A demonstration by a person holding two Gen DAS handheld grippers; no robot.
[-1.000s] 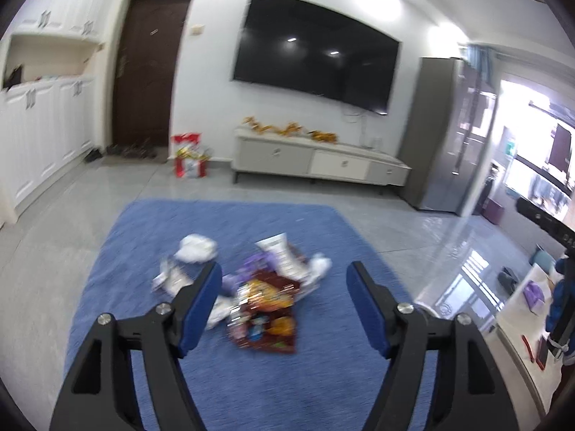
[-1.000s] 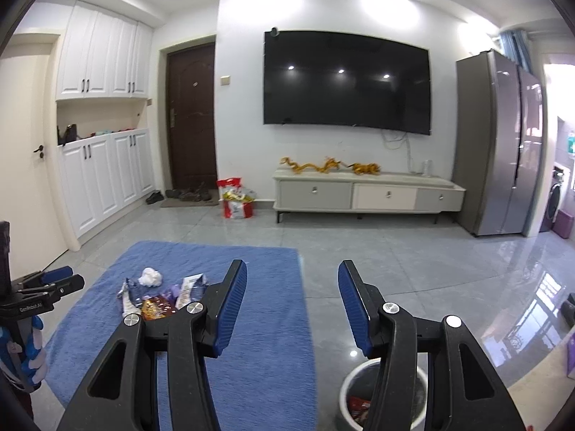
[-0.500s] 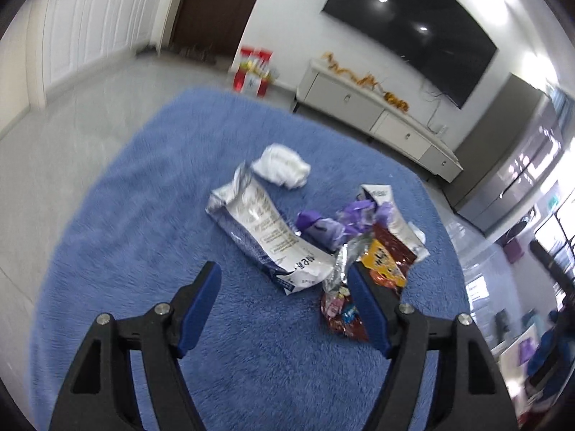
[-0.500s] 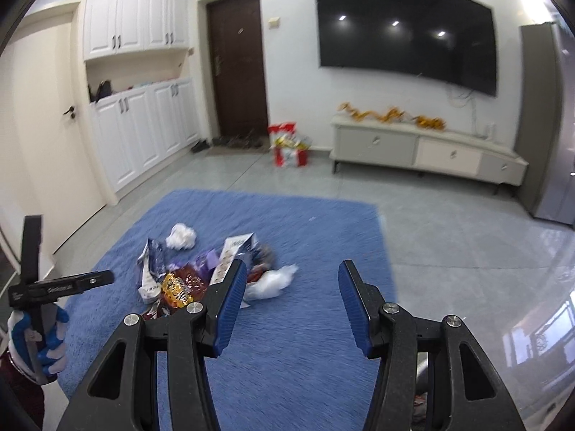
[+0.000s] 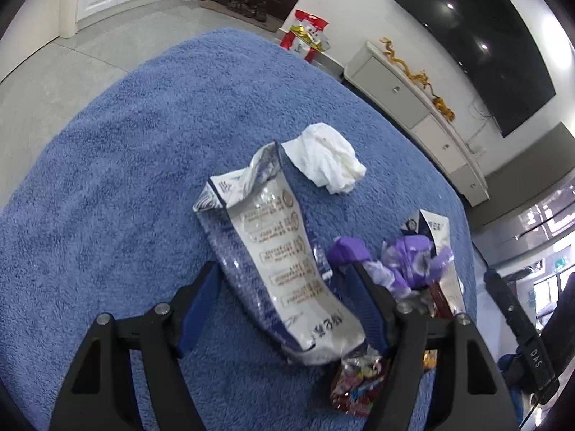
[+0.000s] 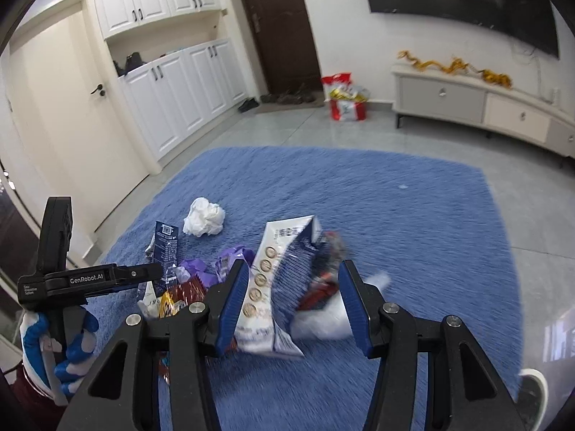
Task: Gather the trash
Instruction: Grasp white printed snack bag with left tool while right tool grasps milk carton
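Left wrist view: the left gripper (image 5: 284, 280) points down at a blue rug (image 5: 118, 165), jaws fairly wide, straddling a crumpled white-and-blue snack bag (image 5: 280, 265). Can't see the pads pressing on it, so it's not gripped. A balled-up white tissue (image 5: 327, 158) sits just beyond the bag, and purple wrappers (image 5: 406, 262) plus a red candy wrapper (image 5: 359, 384) are bunched on the right.

Right wrist view: the right gripper (image 6: 293, 291) has its jaws about half open over another white-and-blue bag (image 6: 276, 287) standing up in the trash pile, not clamped. The tissue (image 6: 204, 217) lies far left. On the left edge, a gloved hand (image 6: 57, 344) holds the other gripper's handle.
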